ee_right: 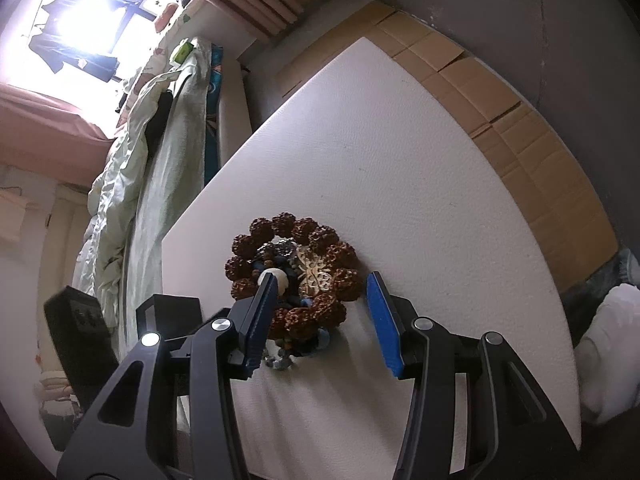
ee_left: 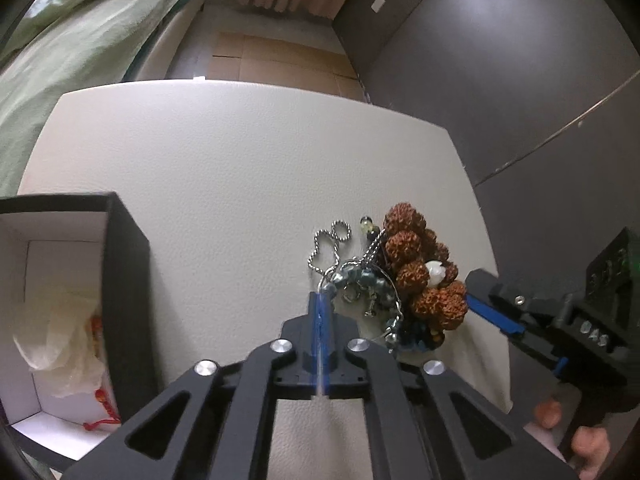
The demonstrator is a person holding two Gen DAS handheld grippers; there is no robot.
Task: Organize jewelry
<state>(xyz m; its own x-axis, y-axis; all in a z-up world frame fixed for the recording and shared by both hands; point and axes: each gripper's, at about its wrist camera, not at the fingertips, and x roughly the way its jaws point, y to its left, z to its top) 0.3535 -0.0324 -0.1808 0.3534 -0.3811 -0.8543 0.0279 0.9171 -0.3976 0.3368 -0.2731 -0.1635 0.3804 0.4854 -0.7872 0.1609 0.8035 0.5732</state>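
Note:
A pile of jewelry lies on the white table (ee_left: 224,152): a brown rough-bead bracelet (ee_left: 420,272), a silver ball chain (ee_left: 332,246) and a dark blue bead strand (ee_left: 368,284). My left gripper (ee_left: 321,300) is shut, its tips pinching the blue bead strand at the pile's left edge. My right gripper (ee_right: 322,286) is open, its jaws on either side of the near part of the brown bracelet (ee_right: 292,272). The right gripper also shows in the left wrist view (ee_left: 480,300), right of the pile.
An open black box (ee_left: 120,264) with white lining stands at the table's left, holding a clear plastic bag (ee_left: 64,332) and a red cord. A bed with green bedding (ee_right: 132,184) runs along the far side. Cardboard sheets (ee_right: 520,120) cover the floor.

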